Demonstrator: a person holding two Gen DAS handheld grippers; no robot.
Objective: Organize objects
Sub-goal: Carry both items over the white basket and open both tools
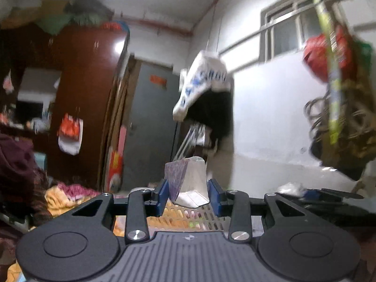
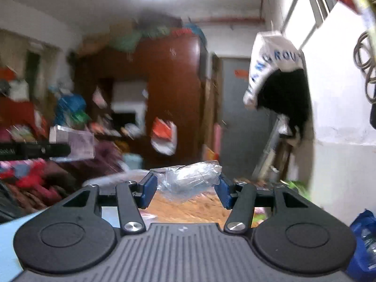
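Wardrobe (image 2: 169, 89), big and brown, stands far ahead of both tongs. Nearer, the left tongs (image 1: 189, 197) are squeezed on a small white and purple box (image 1: 188, 178), held up between the blue pads. The right tongs (image 2: 185, 189) are squeezed on a crinkly clear plastic bag (image 2: 188, 178).

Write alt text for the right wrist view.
The right gripper is shut on a crumpled clear plastic bag, held up in a cluttered room. Behind stand a dark red wardrobe and a grey door; a white bag with blue lettering hangs at right.
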